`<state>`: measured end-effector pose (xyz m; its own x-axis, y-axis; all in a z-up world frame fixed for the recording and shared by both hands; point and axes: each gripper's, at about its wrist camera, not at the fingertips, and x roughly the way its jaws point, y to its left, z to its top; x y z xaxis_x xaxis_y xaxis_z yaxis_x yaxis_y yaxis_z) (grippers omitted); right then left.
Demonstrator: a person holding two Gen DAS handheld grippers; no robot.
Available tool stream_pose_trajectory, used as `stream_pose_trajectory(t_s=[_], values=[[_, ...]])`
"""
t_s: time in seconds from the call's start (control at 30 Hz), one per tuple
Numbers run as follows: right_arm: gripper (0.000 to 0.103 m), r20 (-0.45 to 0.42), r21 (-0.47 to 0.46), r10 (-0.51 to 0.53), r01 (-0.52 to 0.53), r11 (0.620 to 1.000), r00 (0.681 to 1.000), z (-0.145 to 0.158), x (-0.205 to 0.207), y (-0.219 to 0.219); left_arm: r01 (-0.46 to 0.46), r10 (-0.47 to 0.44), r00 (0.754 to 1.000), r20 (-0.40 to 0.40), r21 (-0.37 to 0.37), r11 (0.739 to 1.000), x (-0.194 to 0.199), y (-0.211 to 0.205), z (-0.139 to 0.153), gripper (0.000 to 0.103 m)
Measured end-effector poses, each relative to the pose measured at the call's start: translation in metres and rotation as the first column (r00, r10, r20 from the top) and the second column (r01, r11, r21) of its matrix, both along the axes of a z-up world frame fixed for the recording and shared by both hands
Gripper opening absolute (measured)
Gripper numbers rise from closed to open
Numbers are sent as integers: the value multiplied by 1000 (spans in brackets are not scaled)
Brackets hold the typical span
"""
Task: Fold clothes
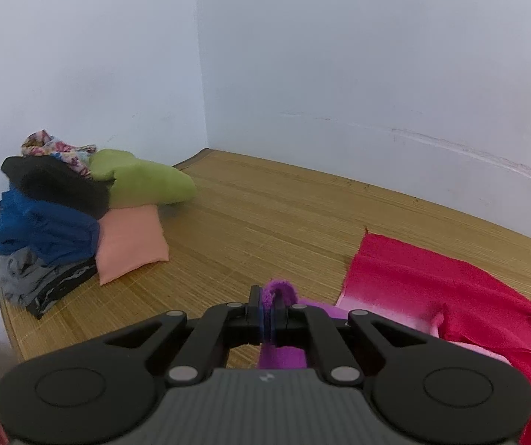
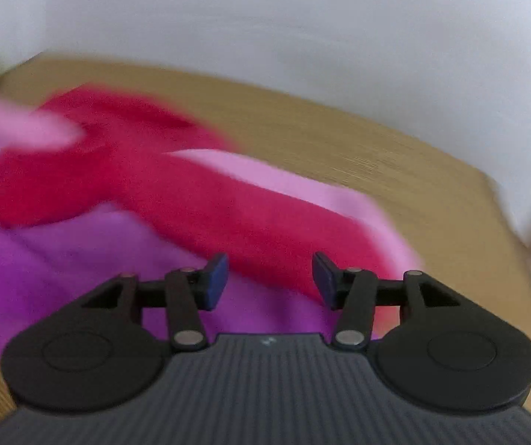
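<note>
A cloth in crimson, pink and purple [image 1: 451,289] lies on the bamboo mat at the right in the left wrist view. My left gripper [image 1: 267,313] is shut on its purple edge [image 1: 278,291], which bulges up between the pads. In the right wrist view, which is blurred, the same cloth [image 2: 176,193] spreads out ahead, purple nearest. My right gripper [image 2: 269,278] is open and empty just above the purple part [image 2: 80,259].
A pile of clothes [image 1: 50,215] sits in the far left corner by the wall, with a green piece [image 1: 147,181] and a peach folded piece [image 1: 132,244]. The bamboo mat [image 1: 265,215] covers the surface. White walls stand behind.
</note>
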<state>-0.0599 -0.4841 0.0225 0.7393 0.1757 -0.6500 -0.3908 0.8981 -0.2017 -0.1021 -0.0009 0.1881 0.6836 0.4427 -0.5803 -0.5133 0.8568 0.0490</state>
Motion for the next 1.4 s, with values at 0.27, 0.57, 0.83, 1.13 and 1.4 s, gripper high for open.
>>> stream_pose_trajectory(t_s=[0.27,0.57,0.83,1.13,1.4], values=[[5,-117,-83,145,-155,984,982,-35,78,49,-88,88,996,20,-22,996,-39,11,20,4],[5,269,-6,-459,478,878,847,74,87,-89,-70,69,997,-21,-48,996,-43,2,17,5],[18,134,-70,-821,831,551,556,83,144,-214,80,-91,992,-91,-122,989,-29,-36,-12,5],[57,15,198,-633,618,761,774,68,27,-128,185,-200,974,-107,-136,973,-24,-54,-22,6],[57,-248,386,-252,334,860,935,-8,-18,-13,284,-295,952,-87,-121,951,-27,-71,-19,7]])
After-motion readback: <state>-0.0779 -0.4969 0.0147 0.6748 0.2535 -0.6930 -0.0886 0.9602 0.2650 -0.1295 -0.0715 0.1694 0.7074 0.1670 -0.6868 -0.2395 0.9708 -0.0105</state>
